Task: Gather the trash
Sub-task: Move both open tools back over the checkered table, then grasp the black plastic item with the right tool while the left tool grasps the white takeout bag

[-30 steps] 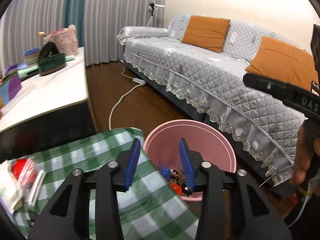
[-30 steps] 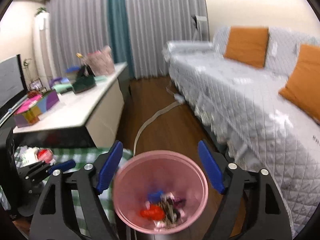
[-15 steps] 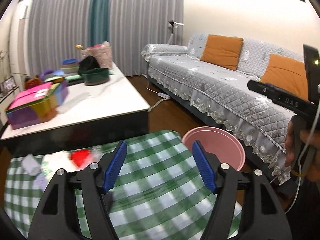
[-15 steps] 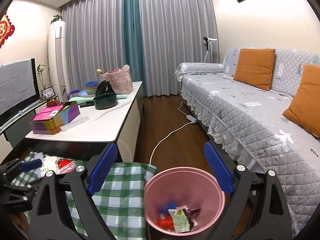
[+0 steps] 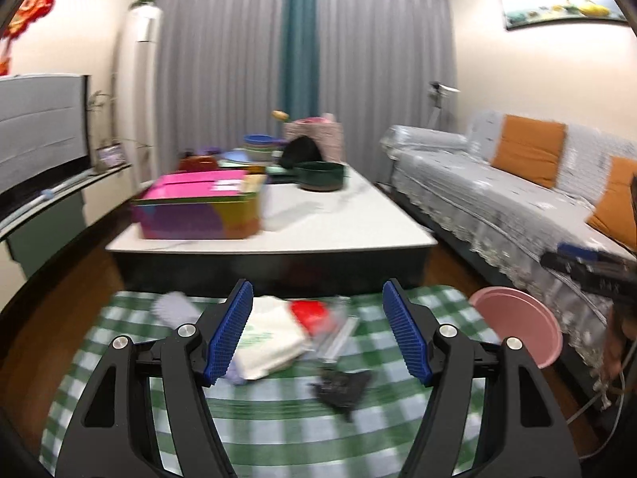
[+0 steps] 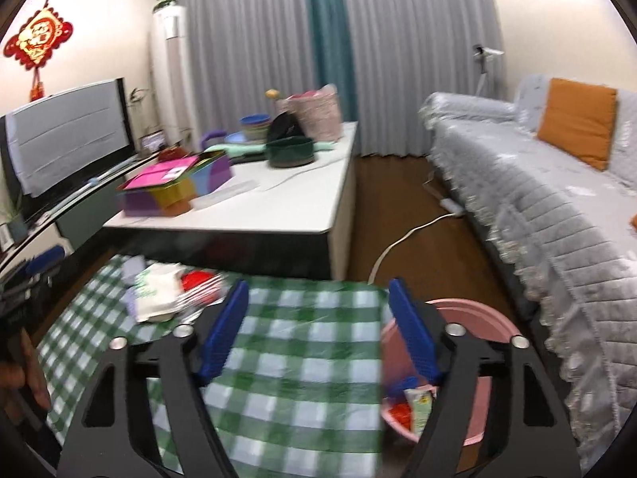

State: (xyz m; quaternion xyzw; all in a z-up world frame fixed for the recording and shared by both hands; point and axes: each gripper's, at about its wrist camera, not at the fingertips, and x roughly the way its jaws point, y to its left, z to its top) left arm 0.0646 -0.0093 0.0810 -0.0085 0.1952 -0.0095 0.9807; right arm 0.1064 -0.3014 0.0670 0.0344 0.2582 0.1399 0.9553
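Fingers (image 5: 235, 330) ribbed blue, apart, empty; crumpled white bag (image 5: 270, 338) on checked cloth (image 5: 278, 430).

Both grippers have black frames, silver screws, and blue ribbed pads (image 5: 406, 338) on the jaws.

Dim indoor light, heavy motion blur, fisheye warp w/ dark corners

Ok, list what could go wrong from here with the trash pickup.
1. The trash pile overlaps; the left gripper, open and empty, may take several pieces or drag the checked cloth.
2. The pink bin sits below the table edge; a short carry could drop trash on the floor.
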